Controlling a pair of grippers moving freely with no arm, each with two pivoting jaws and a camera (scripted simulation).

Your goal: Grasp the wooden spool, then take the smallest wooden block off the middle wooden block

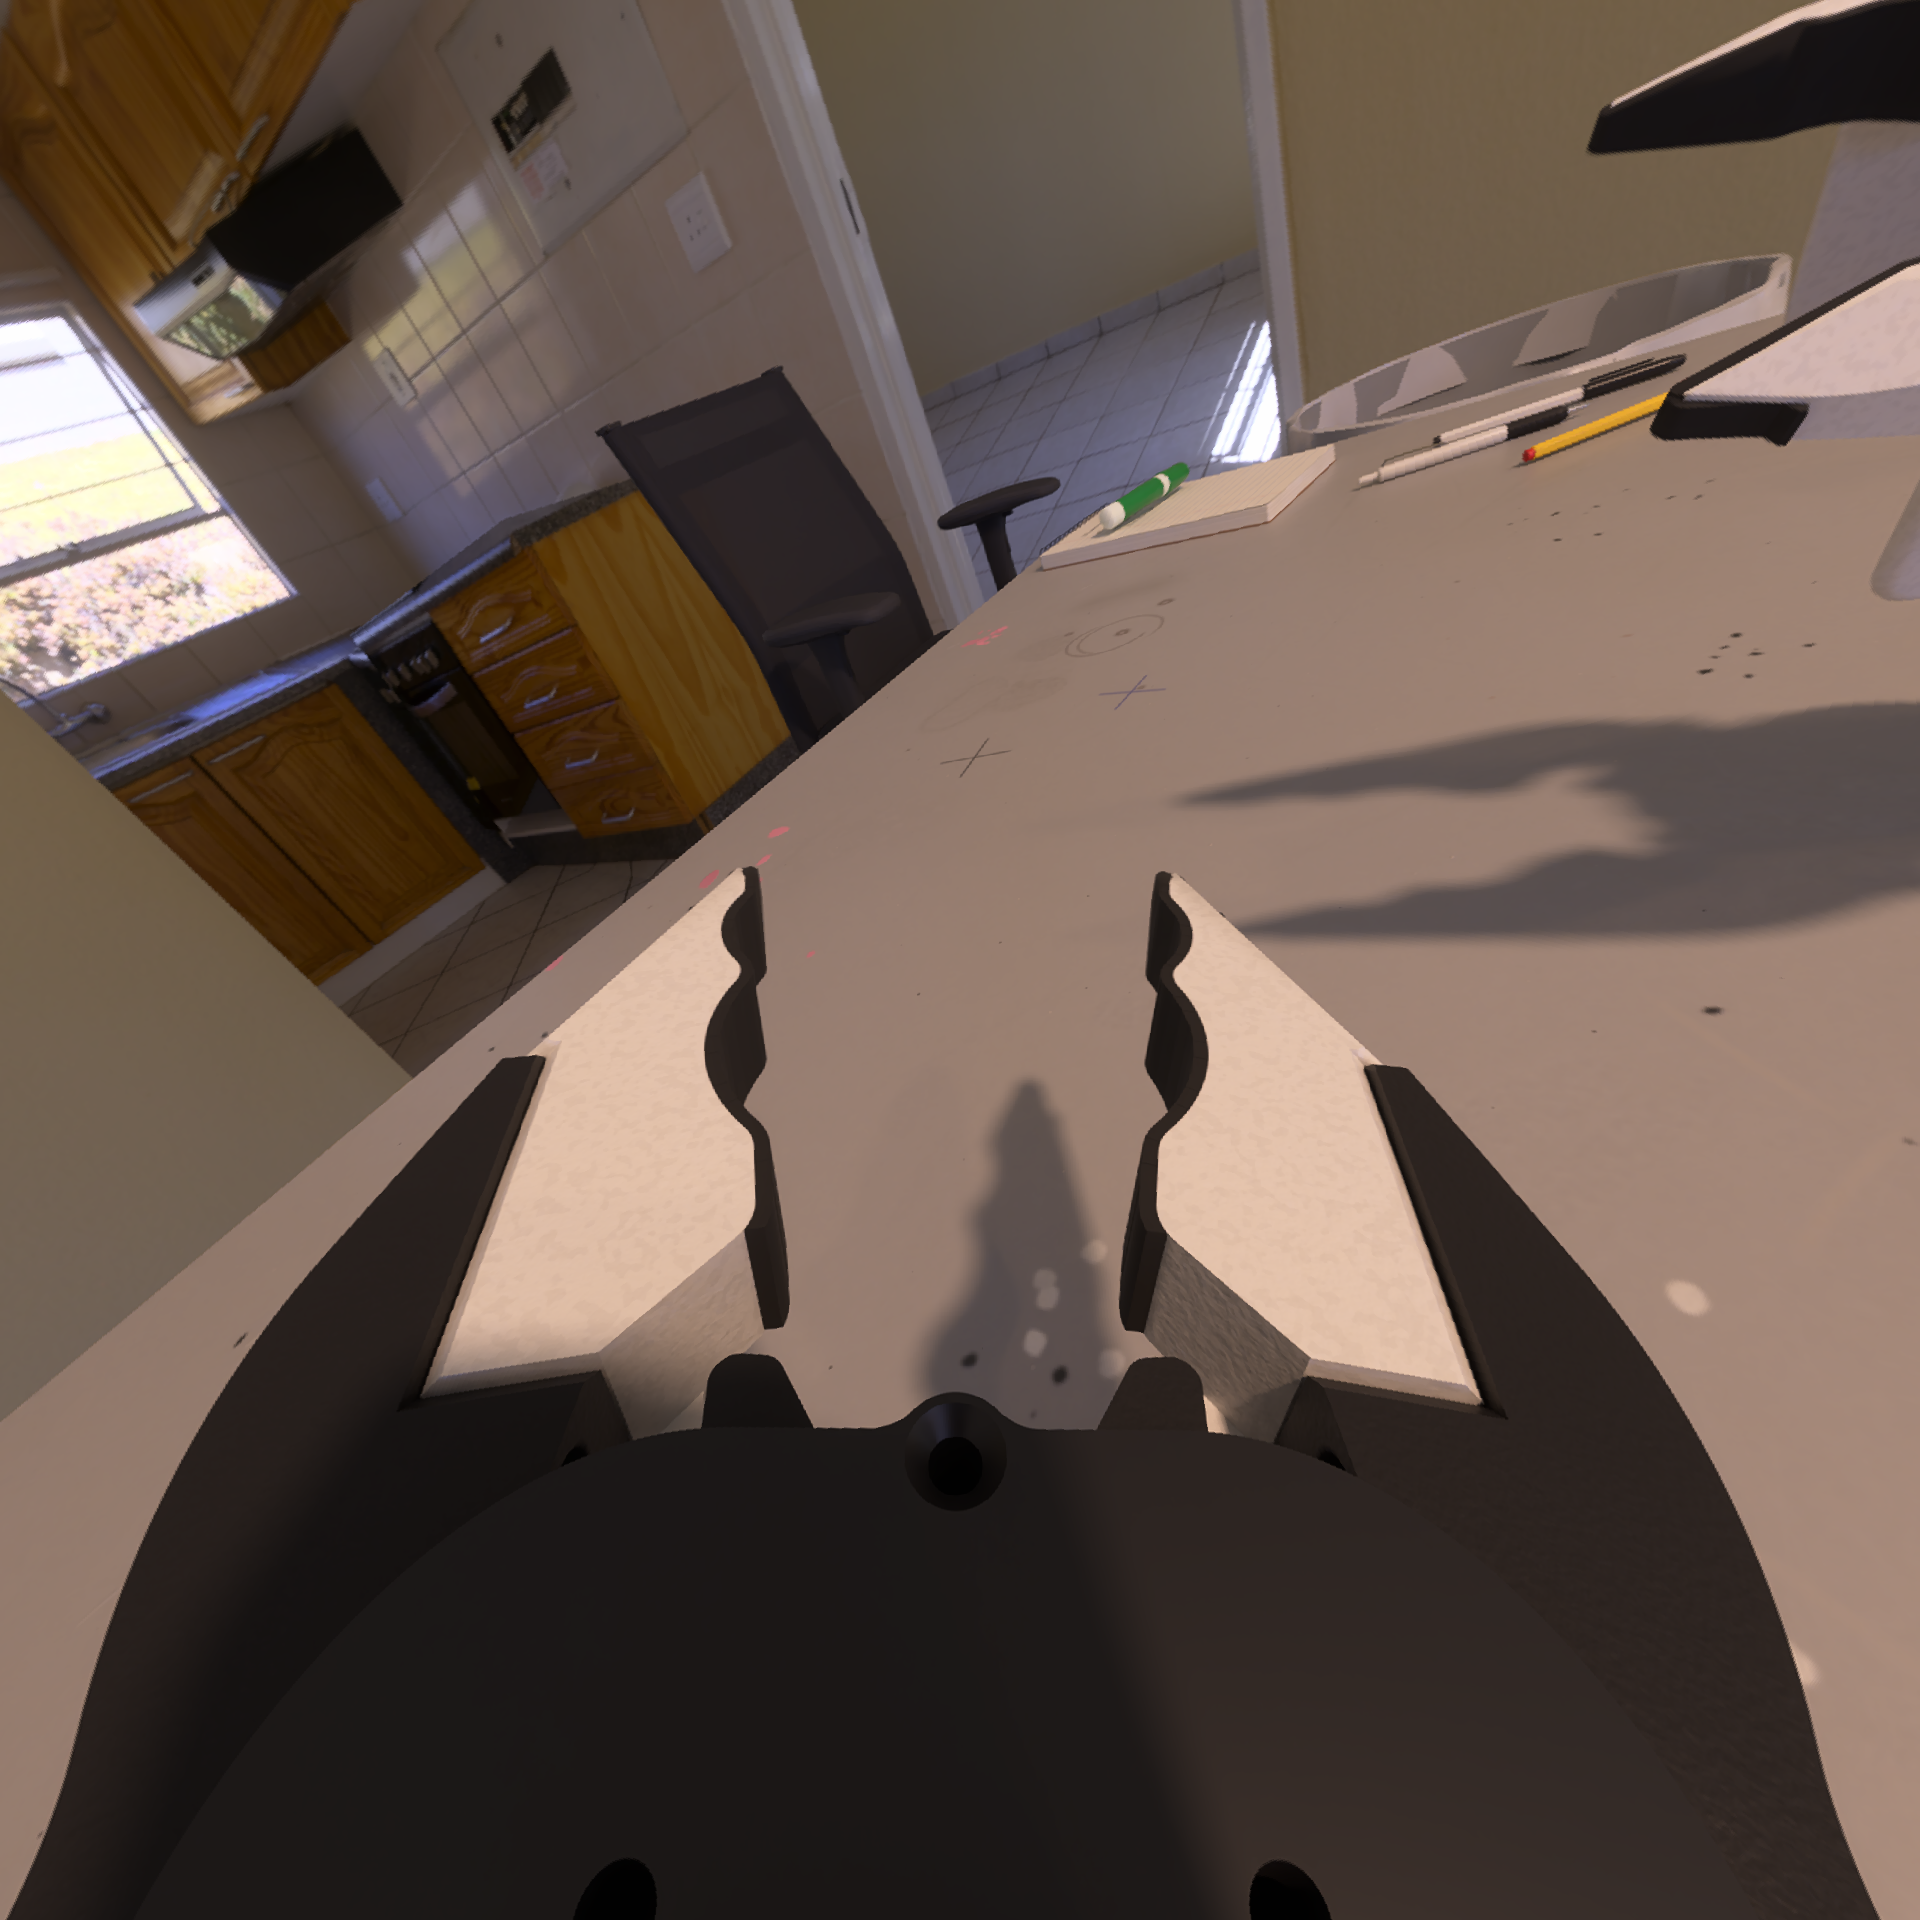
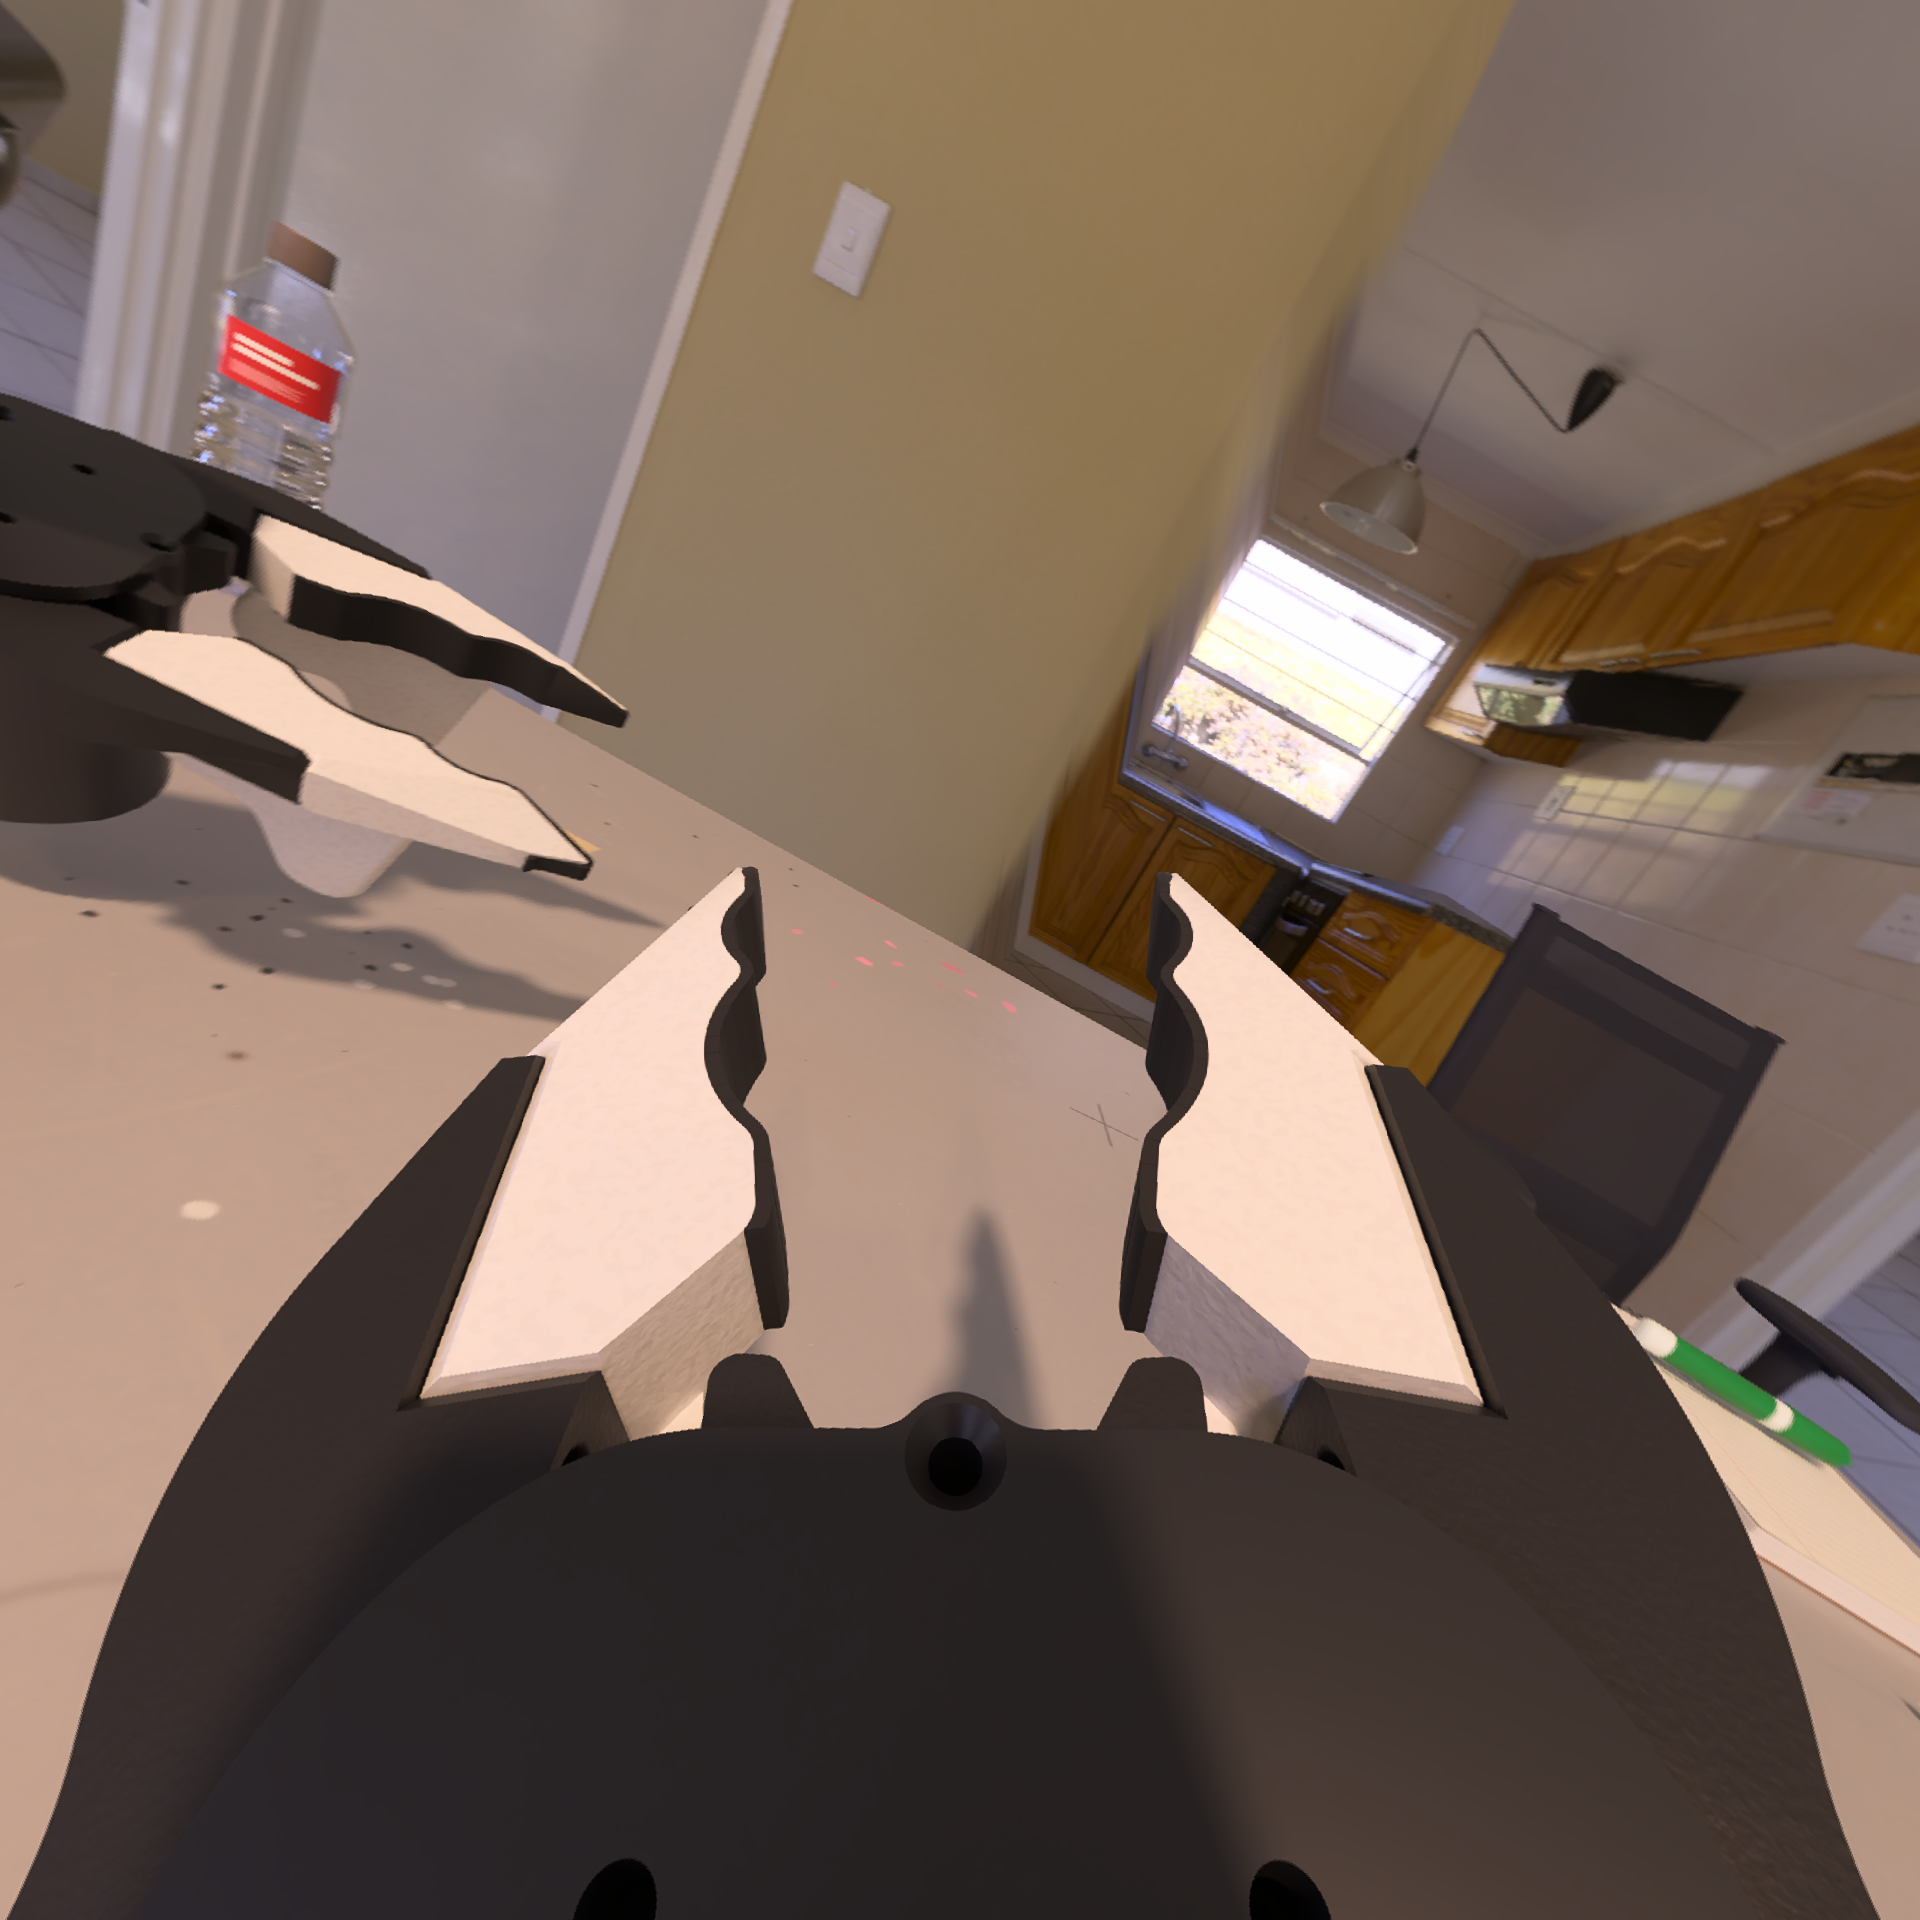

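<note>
In the left wrist view the left claw [image 1: 956,883] hangs low over the table [image 1: 1351,1039] with its two white fingers spread wide and only bare tabletop and its own shadow between them. Past its tips the table carries faint pencilled crosses and a ring mark, then a white notepad [image 1: 1226,499] with a green marker [image 1: 1143,497] lying on it. Just beyond lie a row of pens [image 1: 1507,426] and a yellow pencil [image 1: 1595,428], and behind them the rim of a pale round tray [image 1: 1455,358]. The right claw [image 1: 1704,270] shows at the upper right edge, its fingers also parted. Off the table's far edge stands a dark office chair [image 1: 769,520], with kitchen cabinets and a window beyond.

In the right wrist view the right claw [image 2: 956,883] is likewise held wide over bare table [image 2: 312,1091], nothing between the fingers. The green marker [image 2: 1735,1403] lies on the notepad [image 2: 1829,1538] close at the right edge. Farther off to the left the left claw [image 2: 582,790] floats above the surface, and behind it stands a clear water bottle [image 2: 272,374] with a red label.

The wooden spool and the wooden blocks appear in neither view, so their place relative to either claw cannot be told.
</note>
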